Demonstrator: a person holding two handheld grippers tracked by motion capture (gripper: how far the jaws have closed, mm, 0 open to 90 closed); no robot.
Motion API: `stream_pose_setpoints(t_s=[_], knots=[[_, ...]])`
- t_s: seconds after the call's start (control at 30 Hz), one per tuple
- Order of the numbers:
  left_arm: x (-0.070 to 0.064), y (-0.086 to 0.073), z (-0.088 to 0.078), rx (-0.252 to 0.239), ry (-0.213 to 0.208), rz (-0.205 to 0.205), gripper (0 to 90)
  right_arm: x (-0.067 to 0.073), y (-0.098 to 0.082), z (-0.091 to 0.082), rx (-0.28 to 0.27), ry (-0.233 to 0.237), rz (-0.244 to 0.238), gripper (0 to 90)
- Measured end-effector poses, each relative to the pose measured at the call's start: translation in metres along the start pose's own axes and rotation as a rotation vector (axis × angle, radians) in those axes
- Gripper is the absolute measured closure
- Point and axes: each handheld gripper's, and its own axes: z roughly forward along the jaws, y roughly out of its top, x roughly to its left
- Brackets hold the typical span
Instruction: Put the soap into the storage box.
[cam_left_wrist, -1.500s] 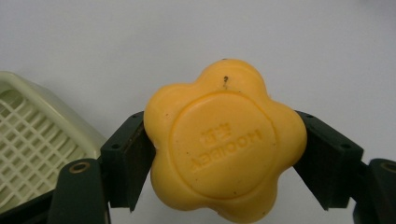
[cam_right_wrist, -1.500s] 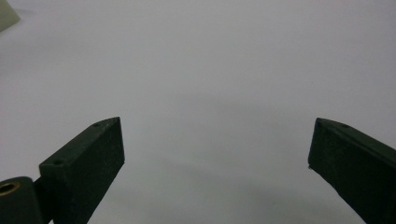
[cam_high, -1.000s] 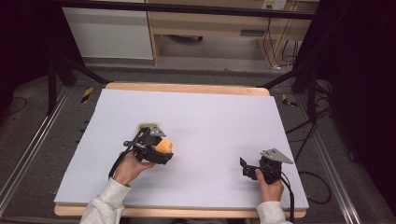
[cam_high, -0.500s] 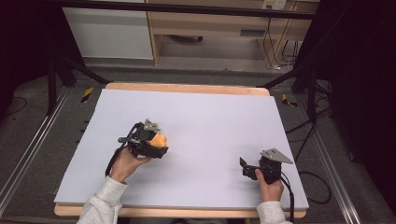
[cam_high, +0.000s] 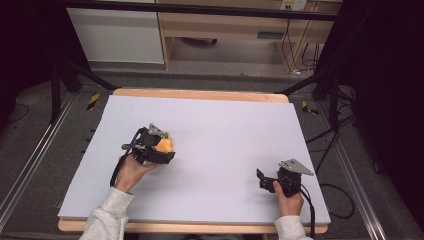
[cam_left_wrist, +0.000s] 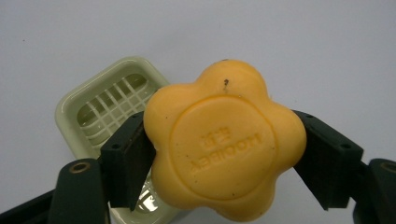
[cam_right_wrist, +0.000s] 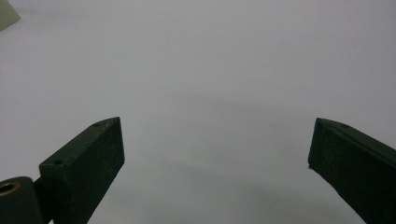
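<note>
At the table's left, the left gripper (cam_high: 161, 150) has drifted leftward, pinching the soap (cam_left_wrist: 224, 140), now seemingly just above the dish (cam_left_wrist: 105, 116), so placing looks close. At right, the right gripper (cam_high: 265, 180) stays spread, idle.

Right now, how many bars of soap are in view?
1. The orange flower-shaped soap is clamped in the left gripper, above the pale green soap dish. Nothing suggests a hidden second bar.

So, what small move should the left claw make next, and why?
Probably lower the left claw a little toward the pale green soap dish, then open. Its jaws are shut on the orange flower-shaped soap, which sits in front of the dish and partly hides it. The right claw is open, holding nothing.
</note>
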Motion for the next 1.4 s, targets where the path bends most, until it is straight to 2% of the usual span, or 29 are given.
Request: stream_pose_setpoints(t_s=[0.43,0.7,1.4], knots=[[0.020,-0.003,0.004,0.006,0.035,-0.050,25.6,0.001,0.000,0.000,0.003,0.001,0.000,4.1],[0.022,-0.003,0.008,0.010,0.046,-0.050,25.7,0.001,0.000,0.000,0.003,0.000,0.000,4.1],[0.034,-0.006,0.020,0.017,0.058,-0.088,25.7,0.001,0.000,0.001,0.006,0.000,0.002,4.1]])
